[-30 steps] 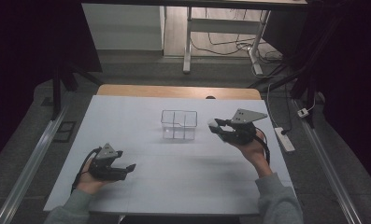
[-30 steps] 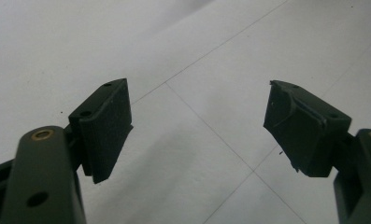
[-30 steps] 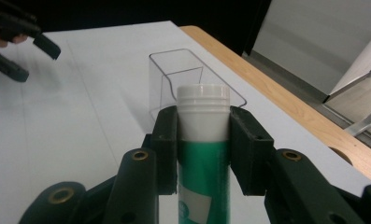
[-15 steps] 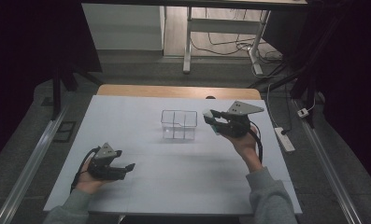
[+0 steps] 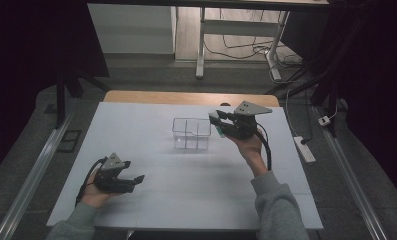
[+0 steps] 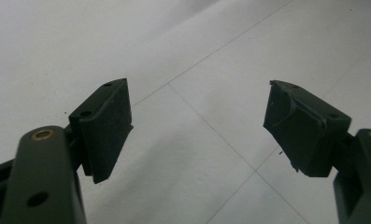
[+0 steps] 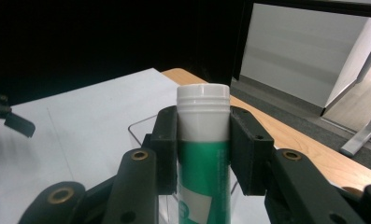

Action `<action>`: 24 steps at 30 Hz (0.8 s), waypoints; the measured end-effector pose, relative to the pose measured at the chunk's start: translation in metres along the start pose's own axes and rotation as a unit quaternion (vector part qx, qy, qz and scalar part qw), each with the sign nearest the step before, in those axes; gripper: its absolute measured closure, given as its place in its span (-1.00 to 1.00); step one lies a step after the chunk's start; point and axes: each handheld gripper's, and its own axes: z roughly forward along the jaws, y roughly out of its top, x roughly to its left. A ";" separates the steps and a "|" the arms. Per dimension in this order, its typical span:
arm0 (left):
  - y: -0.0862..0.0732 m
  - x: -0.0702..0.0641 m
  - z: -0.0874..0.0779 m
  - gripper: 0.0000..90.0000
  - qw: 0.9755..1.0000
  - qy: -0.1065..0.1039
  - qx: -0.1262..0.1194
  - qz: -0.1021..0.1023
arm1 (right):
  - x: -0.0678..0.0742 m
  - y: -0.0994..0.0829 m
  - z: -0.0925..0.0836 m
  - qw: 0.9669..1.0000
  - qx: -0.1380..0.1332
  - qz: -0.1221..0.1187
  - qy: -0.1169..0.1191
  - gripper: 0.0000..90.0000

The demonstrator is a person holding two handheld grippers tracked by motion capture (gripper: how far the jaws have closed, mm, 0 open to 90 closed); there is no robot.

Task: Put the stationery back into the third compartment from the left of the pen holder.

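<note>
I am holding my right claw up in the middle right of the high view, just beside the clear plastic box. It is pinching a green tube with a white cap. In the right gripper view the tube is standing upright between the two jaws, cap on top, with the box rim showing behind and below it. My left claw is resting low on the white desk at the lower left, well apart from the box, and its jaws are spread wide with nothing between them.

I think I am carrying the tube to the box. Next I would need to bring the tube over one of the box's compartments, lower it, then let go.
</note>
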 end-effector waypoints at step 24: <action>-0.001 0.003 0.000 -0.48 1.000 -0.002 0.000 0.000 | -0.002 -0.005 0.054 0.999 -0.014 0.030 -0.009 0.43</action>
